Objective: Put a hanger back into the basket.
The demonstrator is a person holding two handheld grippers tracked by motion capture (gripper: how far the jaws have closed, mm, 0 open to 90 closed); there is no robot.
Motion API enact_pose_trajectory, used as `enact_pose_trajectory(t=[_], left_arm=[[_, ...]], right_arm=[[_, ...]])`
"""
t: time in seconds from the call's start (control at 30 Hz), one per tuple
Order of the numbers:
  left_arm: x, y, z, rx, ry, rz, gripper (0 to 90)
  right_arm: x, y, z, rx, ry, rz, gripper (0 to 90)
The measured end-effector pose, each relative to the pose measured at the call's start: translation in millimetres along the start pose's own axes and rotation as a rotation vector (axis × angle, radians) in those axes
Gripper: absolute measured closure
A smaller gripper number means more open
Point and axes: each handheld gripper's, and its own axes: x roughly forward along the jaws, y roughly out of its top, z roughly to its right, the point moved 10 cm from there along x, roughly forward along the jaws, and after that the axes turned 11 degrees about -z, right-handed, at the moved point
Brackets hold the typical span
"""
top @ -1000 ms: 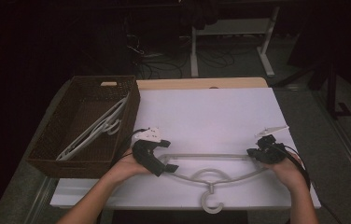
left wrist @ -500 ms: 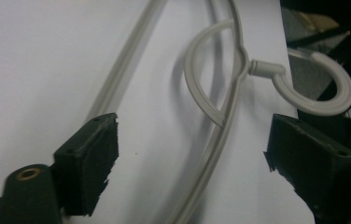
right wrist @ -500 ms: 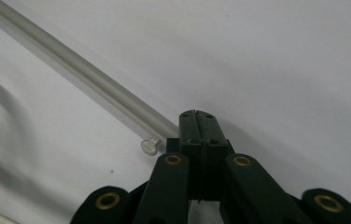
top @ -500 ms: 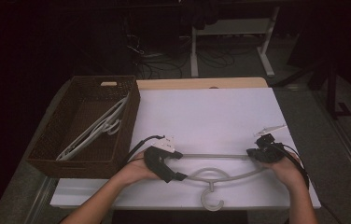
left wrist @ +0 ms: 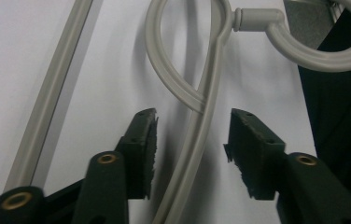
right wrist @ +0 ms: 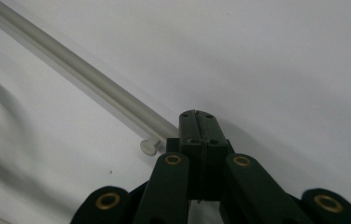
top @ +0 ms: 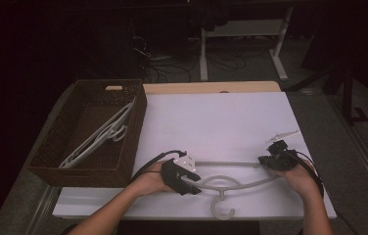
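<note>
A pale grey hanger [top: 231, 183] is seen lying flat on the white counter [top: 221, 122], close to the near edge, its hook [top: 221, 209] turned toward the person. The left gripper [top: 188, 183] is held low over the hanger's left shoulder, the left hand [top: 152, 180] wrapped round its body and the forearm brought in slantwise from the bottom of the high view. In the left gripper view the hanger's curved arm [left wrist: 197, 140] is seen running up between the two black pads [left wrist: 141, 149], which have just been closing but are not yet pressed on it; a gap is left on either side, so the left gripper is counted as released, with the hanger between its jaws. At the hanger's right end the right gripper [top: 265, 160] is kept low and nearly level with the counter, the right hand [top: 297, 171] behind it and the wrist bent inward. In the right gripper view its jaws are seen clenched flat together, just beside the end of the hanger's straight bar [right wrist: 85, 77]; whether anything of the hanger is pinched there cannot be told. Left of the hanger, off the white surface, a brown woven basket [top: 50, 147] is set, and more pale hangers [top: 101, 137] are laid inside it.
</note>
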Motion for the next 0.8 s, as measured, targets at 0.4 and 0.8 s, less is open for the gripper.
enact_pose_trajectory(t=[0.4,0.8], left_arm=[[8.4,1.9,-0.1,0.057,0.019,-0.049,73.2],[9.1,2.5,11.9,0.142,-0.017,-0.064,79.3]], right_arm=[[0.1,0.0,0.0,-0.001,0.002,-0.001,89.5],[-3.6,4.6,-2.8,-0.031,0.003,0.008,89.3]])
